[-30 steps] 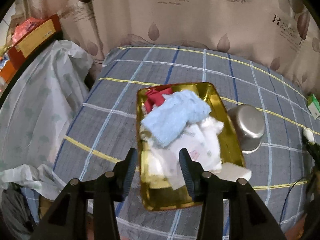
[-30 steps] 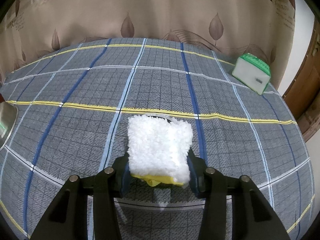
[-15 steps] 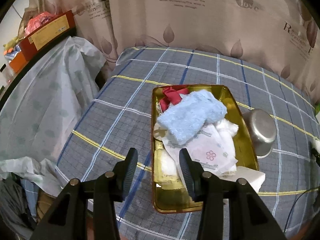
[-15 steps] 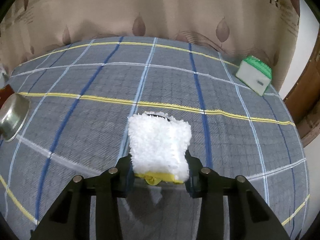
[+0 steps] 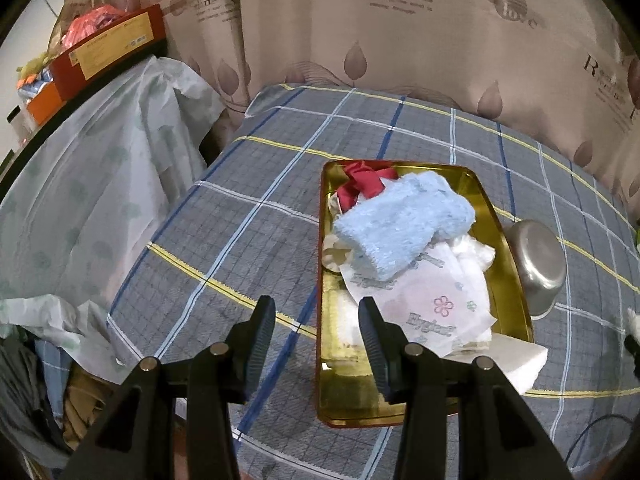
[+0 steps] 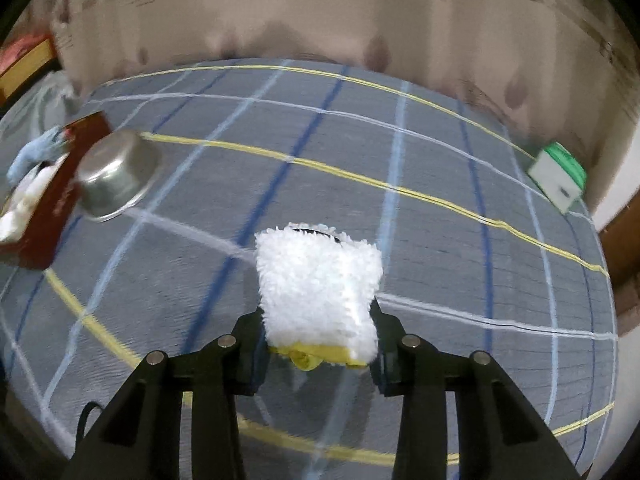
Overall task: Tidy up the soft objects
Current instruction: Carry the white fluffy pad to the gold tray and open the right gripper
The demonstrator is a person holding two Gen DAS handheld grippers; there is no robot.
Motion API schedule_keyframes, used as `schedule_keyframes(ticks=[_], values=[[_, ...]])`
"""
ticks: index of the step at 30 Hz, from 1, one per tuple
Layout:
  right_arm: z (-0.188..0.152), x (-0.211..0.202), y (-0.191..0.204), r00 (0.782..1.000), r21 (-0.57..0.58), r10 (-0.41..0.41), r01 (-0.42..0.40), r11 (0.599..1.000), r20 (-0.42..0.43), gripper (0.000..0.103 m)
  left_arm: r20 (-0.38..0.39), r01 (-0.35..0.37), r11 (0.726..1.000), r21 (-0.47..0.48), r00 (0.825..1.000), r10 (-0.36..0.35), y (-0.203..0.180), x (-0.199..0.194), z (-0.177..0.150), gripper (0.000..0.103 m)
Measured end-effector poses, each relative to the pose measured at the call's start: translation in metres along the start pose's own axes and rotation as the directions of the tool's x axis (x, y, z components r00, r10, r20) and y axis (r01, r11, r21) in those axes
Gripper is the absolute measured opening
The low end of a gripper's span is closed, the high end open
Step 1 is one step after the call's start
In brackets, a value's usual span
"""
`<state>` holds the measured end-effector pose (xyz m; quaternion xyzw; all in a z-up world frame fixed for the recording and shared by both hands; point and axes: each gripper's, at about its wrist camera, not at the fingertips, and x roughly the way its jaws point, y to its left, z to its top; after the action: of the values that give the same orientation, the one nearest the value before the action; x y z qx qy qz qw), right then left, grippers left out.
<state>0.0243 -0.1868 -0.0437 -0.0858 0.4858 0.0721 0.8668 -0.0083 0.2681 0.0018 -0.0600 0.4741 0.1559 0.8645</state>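
Observation:
A gold tray (image 5: 348, 396) on the plaid cloth holds a light blue towel (image 5: 404, 224), a red cloth (image 5: 366, 184) and white tissue packs (image 5: 436, 308). My left gripper (image 5: 317, 314) hovers open over the tray's near left edge, with nothing between its fingers. My right gripper (image 6: 318, 320) is shut on a fluffy white pad (image 6: 316, 280) with a yellow underside, held clear above the cloth. In the right wrist view the tray (image 6: 48, 216) and blue towel (image 6: 34, 152) show blurred at far left.
A steel bowl (image 5: 536, 264) lies tipped against the tray's right side, also the bowl (image 6: 114, 174). A white foam block (image 5: 516, 360) overhangs the tray's near right corner. A green-and-white box (image 6: 558, 176) sits far right. Plastic-covered clutter (image 5: 80, 200) borders the left edge.
My right gripper squeezed the white pad, lifted it and swung left, bringing the bowl and tray into its view. My left gripper drifted left, so the tray now sits further right.

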Motion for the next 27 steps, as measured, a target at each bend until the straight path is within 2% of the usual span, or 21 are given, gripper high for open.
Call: schedule_keyframes(ticks=[6,13,18,27], values=[[0.004,-0.019,0.045,0.997,-0.091,0.071,-0.069,0.993,0.016,0.037,0.016,-0.039,0.999,-0.004,0.999,0.039,0.005,0.0,-0.001,0.044],[0.009,-0.037,0.102,0.986,-0.206,0.162,-0.154,0.966,0.025,0.037,0.021,-0.04,0.999,-0.014,0.999,0.04,0.009,0.0,-0.002,0.044],[0.013,-0.045,0.138,0.976,-0.28,0.218,-0.201,0.939,0.03,0.037,0.013,-0.016,0.999,-0.034,1.0,0.016,0.014,0.001,-0.003,0.044],[0.027,-0.067,0.189,0.947,-0.377,0.316,-0.273,0.885,0.057,0.037,0.022,-0.025,0.998,-0.057,0.999,0.026,0.023,-0.003,-0.003,0.044]])
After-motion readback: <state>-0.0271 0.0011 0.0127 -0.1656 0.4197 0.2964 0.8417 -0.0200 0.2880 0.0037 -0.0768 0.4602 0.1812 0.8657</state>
